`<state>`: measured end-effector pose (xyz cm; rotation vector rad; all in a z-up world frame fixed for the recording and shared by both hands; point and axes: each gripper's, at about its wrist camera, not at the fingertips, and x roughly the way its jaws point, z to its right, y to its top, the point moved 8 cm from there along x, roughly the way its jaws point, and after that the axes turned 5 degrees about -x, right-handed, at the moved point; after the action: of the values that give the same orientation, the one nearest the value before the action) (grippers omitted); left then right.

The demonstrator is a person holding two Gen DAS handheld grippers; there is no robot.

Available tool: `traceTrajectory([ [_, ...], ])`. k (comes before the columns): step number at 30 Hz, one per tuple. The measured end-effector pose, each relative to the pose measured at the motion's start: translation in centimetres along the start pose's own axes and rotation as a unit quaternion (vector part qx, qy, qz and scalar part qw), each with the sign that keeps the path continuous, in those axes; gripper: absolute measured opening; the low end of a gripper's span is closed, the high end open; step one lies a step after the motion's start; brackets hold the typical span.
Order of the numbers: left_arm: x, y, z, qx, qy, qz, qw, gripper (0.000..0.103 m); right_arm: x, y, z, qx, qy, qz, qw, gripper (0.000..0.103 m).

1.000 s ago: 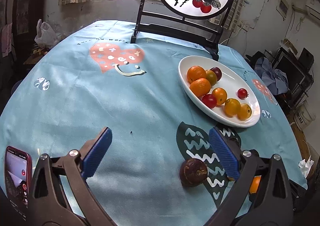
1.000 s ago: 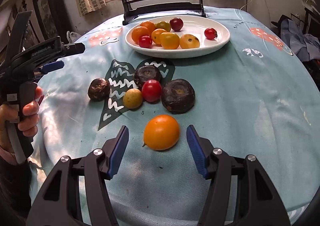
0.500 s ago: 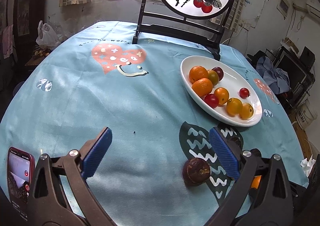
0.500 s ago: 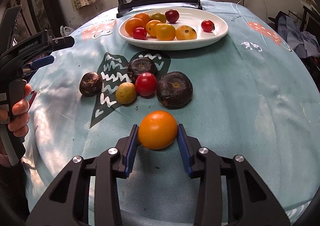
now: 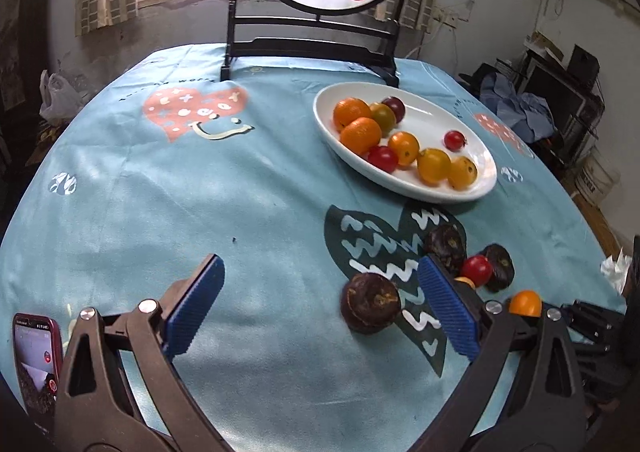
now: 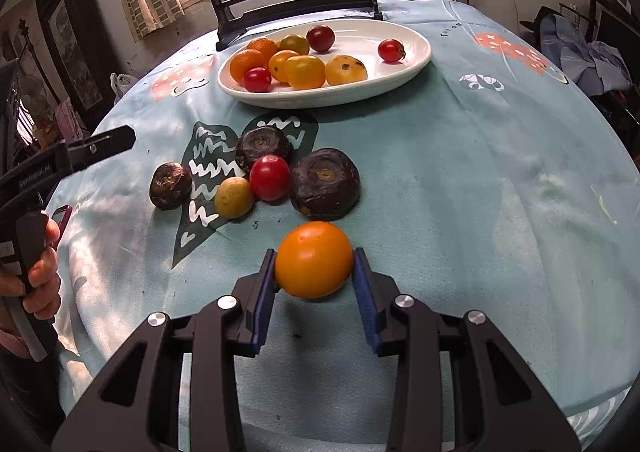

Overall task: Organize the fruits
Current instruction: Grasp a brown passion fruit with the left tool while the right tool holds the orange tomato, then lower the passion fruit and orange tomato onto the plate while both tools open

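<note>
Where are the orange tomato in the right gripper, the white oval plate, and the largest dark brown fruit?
Orange tomato point(image 6: 313, 259), right wrist view, centre of its front skin.
White oval plate point(image 6: 416, 37), right wrist view, bare right inner rim.
Largest dark brown fruit point(image 6: 325, 183), right wrist view, upper face by its stem scar.

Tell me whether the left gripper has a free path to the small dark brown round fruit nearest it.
Probably yes. The left gripper is open, and the small dark brown round fruit sits on the blue tablecloth just inside its right finger, with nothing between. The other fruits lie farther right.
</note>
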<state>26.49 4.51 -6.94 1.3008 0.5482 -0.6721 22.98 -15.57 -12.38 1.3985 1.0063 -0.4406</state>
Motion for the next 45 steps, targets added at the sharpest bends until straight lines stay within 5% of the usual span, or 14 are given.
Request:
traceTrajectory([
  [6,1.4,-1.7,2.6,0.056,-0.012,-0.027,0.998,0.088,0.1,-0.1,0.1,0.008,0.003,-0.001,1.0,0.038],
  [13,3.7,-3.3,3.4,0.086,0.005,-0.068,0.9939,0.06,0.1,-0.2,0.3,0.015,0.011,-0.001,1.0,0.038],
  [21,4.3,-3.7,3.5,0.097,0.013,-0.069,0.9928,0.057,0.0,-0.2,0.4,0.026,0.024,0.001,0.999,0.038],
  [28,4.0,-3.8,4.0,0.109,0.014,-0.062,0.992,0.043,0.0,-0.2,0.6,0.029,0.028,0.002,0.999,0.038],
  [35,3.9,-3.8,3.9,0.102,0.01,-0.062,0.9928,0.043,-0.1,-0.2,0.6,0.034,0.037,0.004,0.999,0.038],
  [45,2.3,-1.6,4.0,0.032,-0.043,-0.037,0.9979,0.043,-1.3,1.0,0.0,0.02,0.075,0.035,0.996,0.038],
])
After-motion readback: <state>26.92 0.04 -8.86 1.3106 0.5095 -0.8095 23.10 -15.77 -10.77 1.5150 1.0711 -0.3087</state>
